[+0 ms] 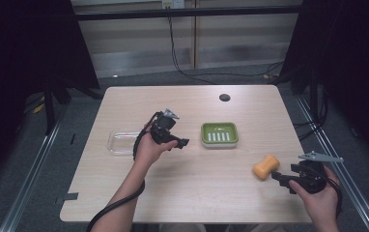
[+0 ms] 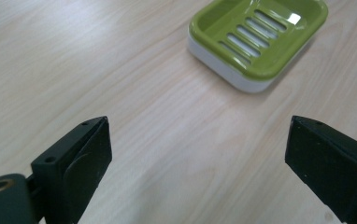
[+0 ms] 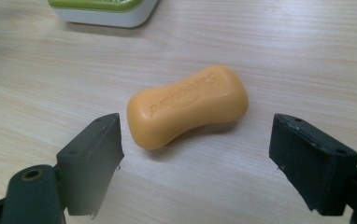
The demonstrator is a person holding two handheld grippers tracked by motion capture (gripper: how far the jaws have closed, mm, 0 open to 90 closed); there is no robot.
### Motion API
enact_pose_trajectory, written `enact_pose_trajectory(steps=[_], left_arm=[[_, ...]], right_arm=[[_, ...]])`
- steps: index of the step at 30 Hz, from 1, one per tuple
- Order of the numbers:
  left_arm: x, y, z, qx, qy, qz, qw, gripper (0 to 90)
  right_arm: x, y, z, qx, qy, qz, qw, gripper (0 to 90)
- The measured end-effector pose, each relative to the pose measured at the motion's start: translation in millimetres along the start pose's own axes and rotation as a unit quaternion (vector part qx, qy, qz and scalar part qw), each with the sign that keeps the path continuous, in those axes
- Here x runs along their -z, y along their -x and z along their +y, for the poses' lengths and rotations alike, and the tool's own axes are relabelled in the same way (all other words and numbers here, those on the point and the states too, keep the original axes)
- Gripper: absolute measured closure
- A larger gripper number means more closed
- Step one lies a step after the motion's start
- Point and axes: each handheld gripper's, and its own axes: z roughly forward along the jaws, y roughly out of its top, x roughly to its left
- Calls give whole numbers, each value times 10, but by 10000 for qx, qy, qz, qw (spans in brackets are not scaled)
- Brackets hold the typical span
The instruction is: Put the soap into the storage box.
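Observation:
An orange bar of soap (image 1: pixel 265 166) (image 3: pixel 187 110) lies on the wooden table toward the front right. My right gripper (image 1: pixel 279 178) (image 3: pixel 196 163) points at it from just behind, open wide, the soap lying a little ahead of the jaws and untouched. A green soap dish (image 1: pixel 219 134) (image 2: pixel 259 38) with a slotted floor and white base sits at the table's middle. My left gripper (image 1: pixel 181 143) (image 2: pixel 197 163) hovers to the dish's left, open, with bare table between its jaws.
A clear plastic lid or tray (image 1: pixel 122 141) lies at the left of the table (image 1: pixel 197 193), behind my left hand. A dark round hole cover (image 1: pixel 224 97) sits near the far edge. Cables hang beyond the table.

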Motion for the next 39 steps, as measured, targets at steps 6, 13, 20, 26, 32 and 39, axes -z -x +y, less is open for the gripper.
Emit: enact_pose_trajectory(steps=[6,13,20,26,32,39], left_arm=[[101,102,-223,-89,-40,25,9999,70],[161,173,-522,-6,-99,43,9999,68],[189,179,-662,-4,-163,-23,9999,68],[179,152,-664,-30,-104,-52,9999,68],[168,125,-678,-67,-148,-45,9999,68],[154,112,-670,-92,-101,-59,9999,67]], right_arm=[[-77,28,26,63,-74,-59,9999,196],[-151,89,26,187,-218,-143,9995,391],[-155,115,93,-205,-110,-209,9995,422],[-262,13,155,-903,-253,-415,9947,262],[-453,-75,166,-1302,-530,-394,9893,224],[-508,-102,202,-1493,-710,-414,9854,201]])
